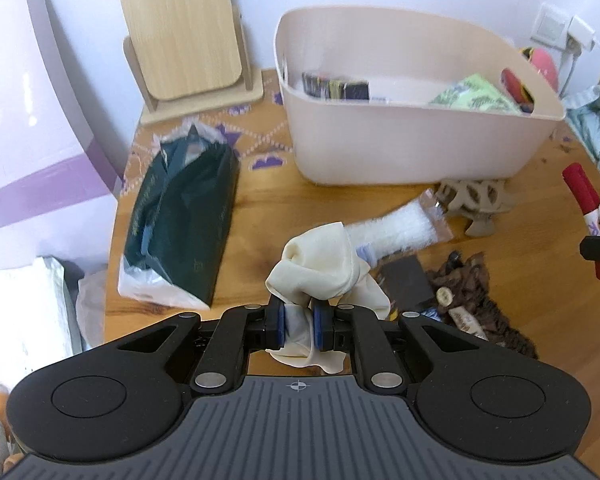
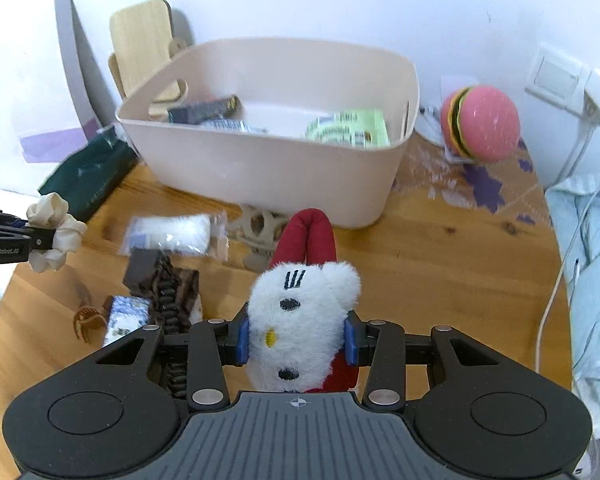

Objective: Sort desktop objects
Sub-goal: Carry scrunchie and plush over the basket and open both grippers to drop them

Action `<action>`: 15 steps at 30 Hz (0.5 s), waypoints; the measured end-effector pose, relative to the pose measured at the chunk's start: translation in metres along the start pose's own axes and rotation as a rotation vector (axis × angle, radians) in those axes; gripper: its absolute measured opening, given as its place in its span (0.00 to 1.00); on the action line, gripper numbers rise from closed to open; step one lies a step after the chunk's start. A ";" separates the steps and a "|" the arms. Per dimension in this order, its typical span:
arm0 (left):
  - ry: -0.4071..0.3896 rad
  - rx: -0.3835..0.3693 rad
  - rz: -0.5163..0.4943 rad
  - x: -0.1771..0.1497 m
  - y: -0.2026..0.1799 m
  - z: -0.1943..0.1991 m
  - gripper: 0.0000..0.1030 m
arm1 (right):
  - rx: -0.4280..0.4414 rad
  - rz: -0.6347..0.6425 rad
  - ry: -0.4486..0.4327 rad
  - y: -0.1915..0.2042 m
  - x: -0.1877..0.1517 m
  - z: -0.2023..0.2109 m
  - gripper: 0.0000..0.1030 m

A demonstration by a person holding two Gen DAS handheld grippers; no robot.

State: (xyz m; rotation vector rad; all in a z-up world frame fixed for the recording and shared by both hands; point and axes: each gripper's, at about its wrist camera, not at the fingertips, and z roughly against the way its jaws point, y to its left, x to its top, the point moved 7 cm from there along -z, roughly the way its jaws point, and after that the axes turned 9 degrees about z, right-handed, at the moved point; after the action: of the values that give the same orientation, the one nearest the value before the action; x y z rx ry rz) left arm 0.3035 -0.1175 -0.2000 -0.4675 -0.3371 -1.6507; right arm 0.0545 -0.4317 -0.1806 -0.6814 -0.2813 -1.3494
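My left gripper [image 1: 299,328] is shut on a cream fabric scrunchie [image 1: 320,264], held above the wooden table [image 1: 260,208]. The right wrist view shows that gripper [image 2: 40,242] at the left edge with the scrunchie [image 2: 54,236] bunched around its tip. My right gripper [image 2: 296,340] is shut on a white plush cat toy [image 2: 300,320] with red legs, its blue pads pressing both sides of the head. A beige plastic bin [image 2: 268,168] stands behind, holding a green packet [image 2: 348,128] and dark packets [image 2: 204,112]; the left wrist view shows the bin [image 1: 412,144] at upper right.
On the table lie a dark green tissue pack [image 1: 180,224], a white wrapped roll [image 1: 396,224], a carved beige stand [image 1: 476,200], a brown knitted item [image 2: 168,292] and a brown hair claw [image 2: 86,320]. A wooden mirror stand [image 1: 192,40] and a burger-shaped toy [image 2: 480,124] are by the wall.
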 end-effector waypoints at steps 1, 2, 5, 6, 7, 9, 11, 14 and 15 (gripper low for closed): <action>-0.007 -0.004 -0.001 0.002 -0.001 0.003 0.12 | 0.000 0.004 -0.009 0.000 0.002 0.004 0.38; -0.016 -0.007 -0.002 0.004 -0.002 0.005 0.12 | -0.001 0.012 -0.020 -0.001 0.005 0.008 0.38; -0.041 -0.013 -0.005 0.013 -0.004 0.012 0.12 | -0.010 0.038 -0.043 -0.002 0.011 0.019 0.38; -0.048 -0.018 -0.007 0.016 -0.005 0.014 0.12 | -0.013 0.044 -0.050 -0.003 0.013 0.022 0.38; -0.057 -0.019 -0.007 0.020 -0.006 0.016 0.12 | -0.017 0.049 -0.058 -0.005 0.015 0.026 0.38; -0.071 -0.022 -0.009 0.027 -0.008 0.019 0.12 | -0.025 0.056 -0.074 -0.009 0.021 0.033 0.38; -0.086 -0.029 -0.012 0.035 -0.011 0.022 0.12 | -0.036 0.060 -0.093 -0.012 0.028 0.038 0.38; -0.108 -0.042 -0.015 0.048 -0.015 0.027 0.12 | -0.046 0.066 -0.124 -0.015 0.041 0.045 0.38; -0.113 -0.046 -0.016 0.052 -0.017 0.028 0.12 | -0.050 0.071 -0.136 -0.016 0.046 0.048 0.38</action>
State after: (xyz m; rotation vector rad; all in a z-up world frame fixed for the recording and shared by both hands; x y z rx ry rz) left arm 0.2852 -0.1472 -0.1491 -0.5958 -0.3874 -1.6536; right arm 0.0587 -0.4405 -0.1134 -0.8195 -0.3296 -1.2477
